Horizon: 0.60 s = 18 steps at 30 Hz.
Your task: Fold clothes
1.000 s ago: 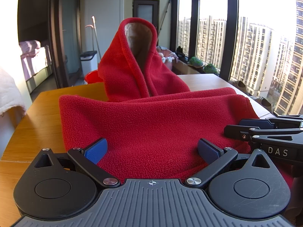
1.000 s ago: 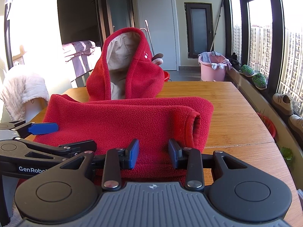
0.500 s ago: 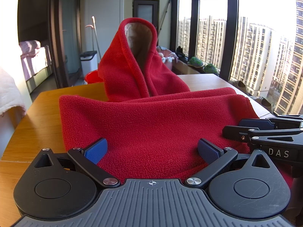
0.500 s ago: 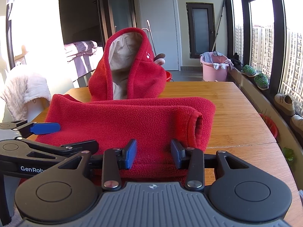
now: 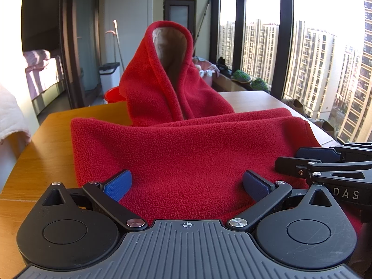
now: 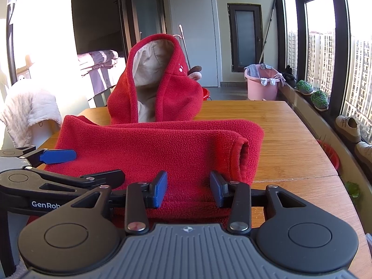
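A red fleece hooded garment (image 5: pixel 186 148) lies folded across the wooden table (image 5: pixel 30 162), its beige-lined hood (image 5: pixel 169 69) standing upright behind. My left gripper (image 5: pixel 187 183) is open wide at the near hem, and the fleece lies flat between its blue pads (image 5: pixel 118 184). In the right wrist view the same garment (image 6: pixel 151 148) shows a sleeve cuff (image 6: pixel 241 160) at its right end. My right gripper (image 6: pixel 188 188) stands narrowly open over the near hem just left of that cuff, its pads clear of the cloth. Each gripper shows in the other's view: right (image 5: pixel 325 160), left (image 6: pixel 93 165).
The table (image 6: pixel 290 139) continues right of the garment to a curved edge. Beyond it stand a pink basin (image 6: pixel 262 86) of laundry, a red basin (image 5: pixel 112 94) and a white bin (image 5: pixel 109 74). A white towel (image 6: pixel 30 107) hangs at the left. Shoes (image 6: pixel 348 127) line the window sill.
My right gripper's jaws have parted slightly. The garment and the left gripper have not moved.
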Tool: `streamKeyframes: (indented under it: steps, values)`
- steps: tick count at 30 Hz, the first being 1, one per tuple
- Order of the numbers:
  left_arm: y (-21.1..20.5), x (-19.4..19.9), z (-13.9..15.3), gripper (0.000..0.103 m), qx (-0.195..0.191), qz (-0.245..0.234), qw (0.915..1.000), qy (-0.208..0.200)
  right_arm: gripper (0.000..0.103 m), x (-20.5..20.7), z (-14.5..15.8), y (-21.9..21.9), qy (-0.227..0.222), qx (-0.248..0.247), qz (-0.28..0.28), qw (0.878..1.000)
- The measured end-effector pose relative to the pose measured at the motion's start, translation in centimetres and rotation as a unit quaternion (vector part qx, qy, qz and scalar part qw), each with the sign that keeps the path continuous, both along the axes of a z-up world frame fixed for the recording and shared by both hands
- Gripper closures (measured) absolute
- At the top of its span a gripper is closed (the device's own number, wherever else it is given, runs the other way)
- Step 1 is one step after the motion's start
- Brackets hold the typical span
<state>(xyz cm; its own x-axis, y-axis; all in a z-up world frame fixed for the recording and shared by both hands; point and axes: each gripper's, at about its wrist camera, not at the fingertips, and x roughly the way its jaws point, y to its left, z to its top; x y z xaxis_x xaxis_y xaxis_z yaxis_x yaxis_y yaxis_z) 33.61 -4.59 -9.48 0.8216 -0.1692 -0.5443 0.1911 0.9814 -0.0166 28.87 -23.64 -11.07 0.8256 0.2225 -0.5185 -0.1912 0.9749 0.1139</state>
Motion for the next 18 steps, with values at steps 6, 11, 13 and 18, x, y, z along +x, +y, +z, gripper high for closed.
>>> streamKeyframes:
  steps: [6, 11, 13, 18]
  values:
    - [0.2, -0.1, 0.0, 0.000, 0.000, -0.001, 1.0000, 0.000, 0.062, 0.0, 0.0, 0.4, 0.003, -0.003, -0.003, 1.000]
    - [1.3, -0.1, 0.1, 0.000, -0.036, -0.002, 0.9993, 0.000, 0.037, 0.4, 2.6, 0.6, 0.030, 0.025, -0.046, 0.998]
    - [1.6, -0.1, 0.1, 0.000, -0.043, -0.003, 0.9990, 0.001, 0.000, 0.1, 4.3, 0.0, -0.015, 0.078, -0.044, 0.996]
    - [0.4, 0.0, 0.2, 0.000, -0.007, -0.002, 1.0000, 0.003, 0.000, 2.6, 4.5, 2.0, -0.038, -0.009, -0.056, 0.998]
